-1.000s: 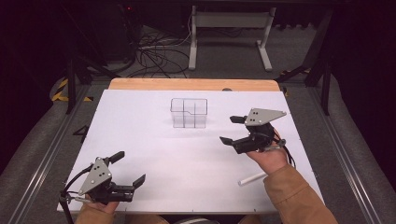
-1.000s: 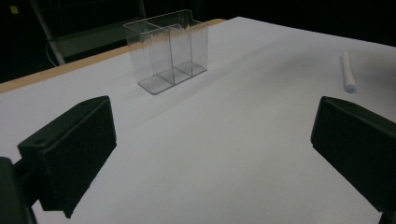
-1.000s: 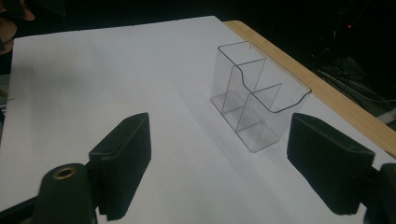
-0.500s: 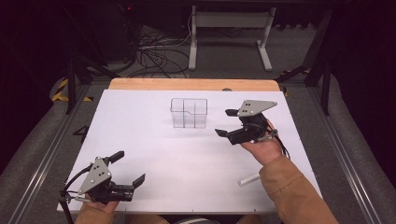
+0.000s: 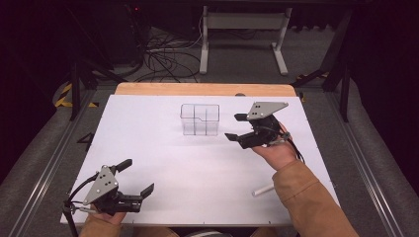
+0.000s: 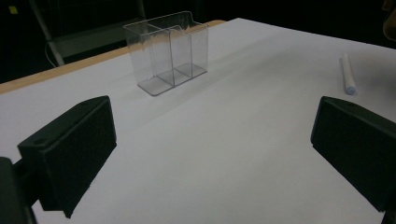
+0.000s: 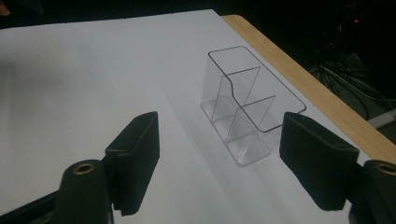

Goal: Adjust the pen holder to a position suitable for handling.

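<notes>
Since a second ago, right gripper (image 5: 237,127) has moved up the table toward the clear organizer (image 5: 199,119), its jaws closing somewhat.

Left gripper (image 5: 137,176) rests at the near left edge, jaws wide apart around nothing. Centre-back, the upright organizer's compartments hold nothing. Right gripper hovers just beside it, jaws parted, nothing between them. White marker (image 5: 263,190) lies near right.

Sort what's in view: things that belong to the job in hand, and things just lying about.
Belongs to the job:
- clear organizer, upright, compartments empty
- right gripper, jaws open and just closing a little, nothing between them, pointed at the organizer
- white marker, lying flat, probably

Just lying about:
- left gripper, open, idle at the near edge
- floor cables
</notes>
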{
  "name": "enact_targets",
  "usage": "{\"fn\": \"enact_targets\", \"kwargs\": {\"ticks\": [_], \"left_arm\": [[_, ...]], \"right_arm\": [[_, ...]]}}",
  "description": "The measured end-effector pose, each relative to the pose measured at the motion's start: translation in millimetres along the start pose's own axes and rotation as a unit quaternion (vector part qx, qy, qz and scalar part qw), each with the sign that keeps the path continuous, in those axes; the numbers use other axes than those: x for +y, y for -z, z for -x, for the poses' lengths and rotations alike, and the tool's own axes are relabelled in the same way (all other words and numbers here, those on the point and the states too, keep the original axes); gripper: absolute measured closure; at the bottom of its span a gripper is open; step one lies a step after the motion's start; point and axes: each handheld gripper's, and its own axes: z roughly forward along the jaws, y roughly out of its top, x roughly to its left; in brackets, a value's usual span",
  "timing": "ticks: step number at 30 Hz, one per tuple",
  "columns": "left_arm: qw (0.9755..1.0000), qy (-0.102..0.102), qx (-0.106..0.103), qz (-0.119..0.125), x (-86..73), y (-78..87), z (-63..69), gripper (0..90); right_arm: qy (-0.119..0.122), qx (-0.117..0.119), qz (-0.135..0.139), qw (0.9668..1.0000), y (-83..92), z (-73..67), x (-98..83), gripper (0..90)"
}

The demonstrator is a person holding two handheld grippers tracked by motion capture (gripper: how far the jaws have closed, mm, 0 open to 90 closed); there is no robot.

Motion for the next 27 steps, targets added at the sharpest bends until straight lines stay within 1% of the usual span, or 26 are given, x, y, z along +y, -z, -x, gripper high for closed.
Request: {"fn": "enact_targets", "kwargs": {"ticks": [4,8,10,11,13,15,20,23,27], "left_arm": [[1.0,0.001,-0.002,0.001,0.3,-0.5,-0.7,0.8],[1.0,0.004,-0.003,0.001,-0.4,-0.4,-2.1,0.8],[1.0,0.006,-0.003,0.001,-0.6,0.3,-3.1,0.8],[1.0,0.006,-0.003,0.002,-0.8,0.5,-3.5,0.8],[0.9999,0.01,-0.002,0.003,-1.2,1.0,-4.0,0.8],[0.9999,0.012,-0.003,0.003,-1.7,1.2,-4.3,0.8],[0.9999,0.01,-0.001,0.004,-2.1,1.8,-5.3,0.8],[0.9999,0.013,-0.001,0.004,-2.4,1.7,-5.6,0.9],[0.9999,0.012,-0.001,0.002,-2.6,1.6,-6.2,0.9]], "right_arm": [[-0.003,0.001,-0.013,0.9999,-10.1,8.0,3.5,33.8],[0.002,0.001,-0.037,0.9993,-24.3,15.1,8.1,37.0],[0.005,0.003,-0.042,0.9991,-31.5,17.3,10.4,38.3],[0.008,0.004,-0.053,0.9985,-36.4,18.5,12.3,38.9],[0.014,0.002,-0.065,0.9978,-43.0,19.4,15.0,40.2],[0.021,0.003,-0.07,0.9973,-50.0,21.0,17.3,41.2],[0.021,0.003,-0.097,0.9951,-66.8,26.9,20.4,43.2],[0.017,0.001,-0.103,0.9946,-75.7,31.3,20.4,44.3],[0.019,-0.003,-0.126,0.9918,-87.2,34.2,19.2,45.4]]}}
